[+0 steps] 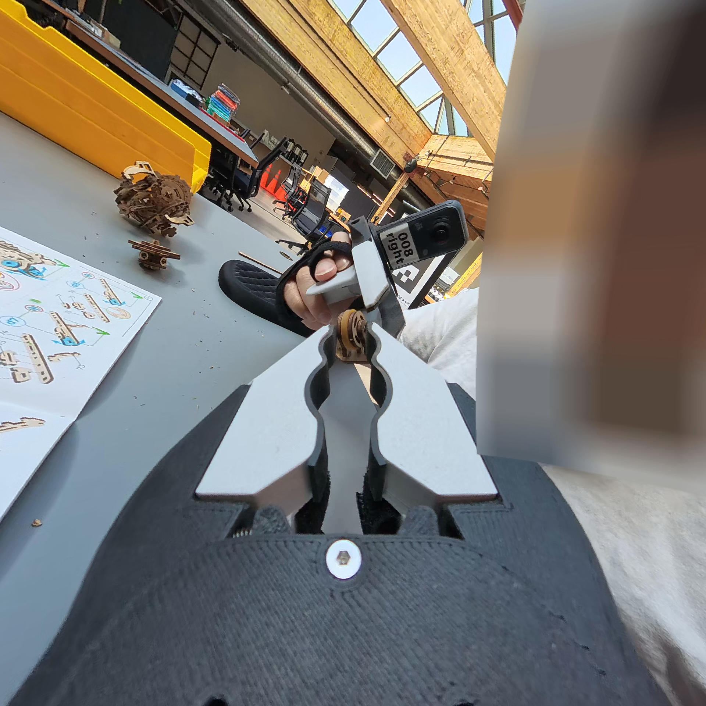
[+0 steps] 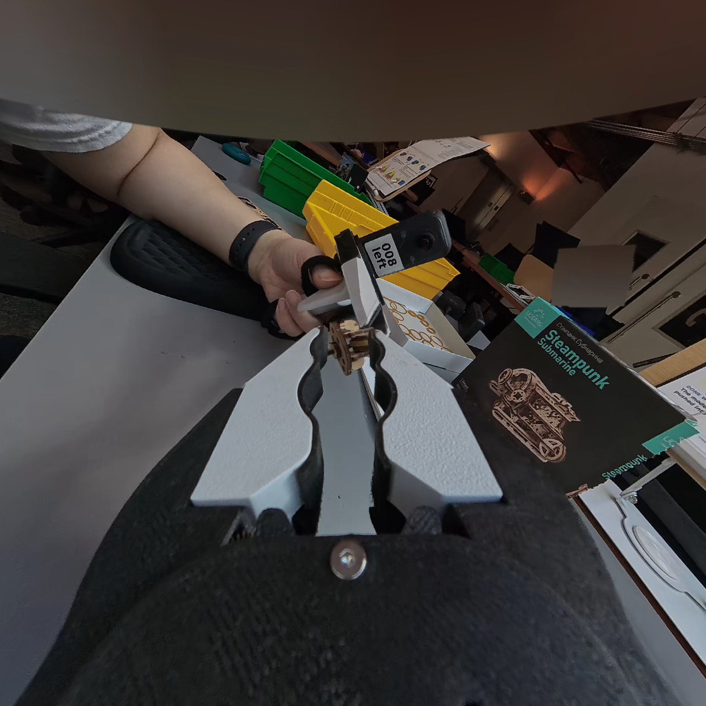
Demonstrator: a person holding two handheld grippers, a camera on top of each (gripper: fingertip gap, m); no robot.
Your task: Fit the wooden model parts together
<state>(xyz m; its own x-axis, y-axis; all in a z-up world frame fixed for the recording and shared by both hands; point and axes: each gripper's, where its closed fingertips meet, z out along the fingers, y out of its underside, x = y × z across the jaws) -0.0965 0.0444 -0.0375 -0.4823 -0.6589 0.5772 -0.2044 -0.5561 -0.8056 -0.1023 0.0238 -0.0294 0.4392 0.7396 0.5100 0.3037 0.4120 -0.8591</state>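
Note:
A small wooden gear assembly (image 1: pixel 352 336) of stacked discs is held in the air above the grey table, between both grippers. My left gripper (image 1: pixel 349 334) is shut on it at the fingertips. My right gripper (image 2: pixel 348 344) is shut on the same assembly (image 2: pixel 349 349) from the opposite side, tips nearly meeting the left gripper's. Each view shows the other gripper beyond the part, held by a hand. A larger round wooden model (image 1: pixel 154 200) and a small wooden sub-assembly (image 1: pixel 153 255) sit on the table at the left.
An instruction sheet (image 1: pixel 57 328) lies at the left. Yellow bins (image 1: pixel 95 99) stand at the table's far edge, green bins (image 2: pixel 290 179) behind them. A black kit box (image 2: pixel 565 397) and white part sheets (image 2: pixel 424 332) lie at the right. A black wrist rest (image 1: pixel 252 282) lies under the hands.

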